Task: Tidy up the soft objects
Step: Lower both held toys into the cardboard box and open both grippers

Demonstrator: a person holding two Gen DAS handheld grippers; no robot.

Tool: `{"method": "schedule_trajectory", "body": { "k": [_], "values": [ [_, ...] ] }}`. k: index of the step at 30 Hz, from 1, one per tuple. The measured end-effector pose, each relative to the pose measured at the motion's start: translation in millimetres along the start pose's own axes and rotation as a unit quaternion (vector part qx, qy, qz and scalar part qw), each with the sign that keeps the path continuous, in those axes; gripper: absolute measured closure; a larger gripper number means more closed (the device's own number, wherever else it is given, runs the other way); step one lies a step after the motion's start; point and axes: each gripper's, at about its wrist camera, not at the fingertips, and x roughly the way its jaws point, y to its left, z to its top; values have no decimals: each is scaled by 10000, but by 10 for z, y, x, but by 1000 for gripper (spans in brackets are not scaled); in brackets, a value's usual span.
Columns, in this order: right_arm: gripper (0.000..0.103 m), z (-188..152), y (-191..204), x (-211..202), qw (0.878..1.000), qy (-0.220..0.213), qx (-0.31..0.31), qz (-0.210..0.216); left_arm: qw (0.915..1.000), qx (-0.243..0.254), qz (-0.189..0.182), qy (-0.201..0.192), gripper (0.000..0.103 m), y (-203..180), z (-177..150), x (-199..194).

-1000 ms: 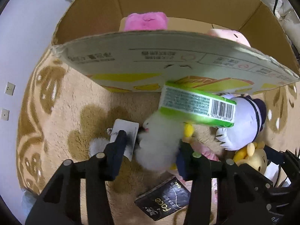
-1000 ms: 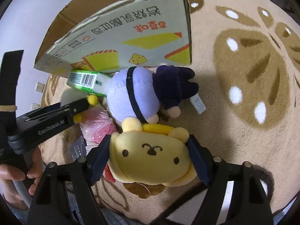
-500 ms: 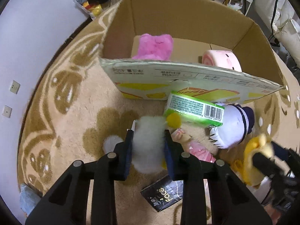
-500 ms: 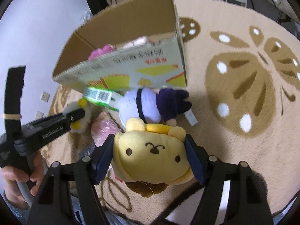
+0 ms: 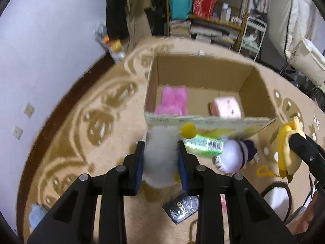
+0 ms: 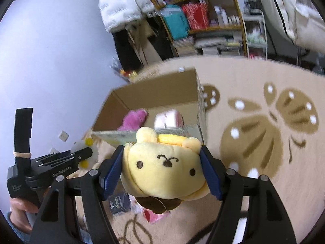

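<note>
White fluffy toy [image 5: 160, 158] clamped in left gripper [image 5: 160, 158], before cardboard box [image 5: 203, 77]; toy's form blurred. Yellow plush [image 6: 164, 170] pinched in widely spread right gripper [image 6: 162, 172], before box, underside hidden. Pink plush [image 5: 172, 101] inside box, partly hidden by wall.

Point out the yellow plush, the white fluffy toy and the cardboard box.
yellow plush [image 6: 165, 165]: right wrist view, on its face.
white fluffy toy [image 5: 160, 156]: left wrist view, on its furry body.
cardboard box [image 5: 203, 75]: left wrist view, on its inner far wall.
</note>
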Motion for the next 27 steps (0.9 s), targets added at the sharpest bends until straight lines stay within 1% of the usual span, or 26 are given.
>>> {"method": "schedule_trajectory", "body": {
  "k": [3,6,9,15,20,24,27],
  "values": [
    [27,135,146,-49,9995,-244,-156,95,9993,168,73,-340,74,-29,84,-158],
    [27,230,215,-81,9987,-430,-248,113,9979,262,150,-567,74,-36,171,-244],
    [27,333,276,-149,9978,-571,-309,99,9979,57,-76,-635,74,25,264,-241],
    [27,513,378,-173,9960,-719,-514,126,9970,-159,-80,-757,74,98,464,-127],
    [27,688,471,-68,9944,-779,-693,151,9962,-159,29,-855,74,87,632,-19],
    [27,838,570,19,9922,-830,-913,163,9957,2,119,-914,74,39,730,47],
    [26,945,631,84,9902,-888,-1069,129,9955,74,93,-940,74,8,786,71]
  ]
}}
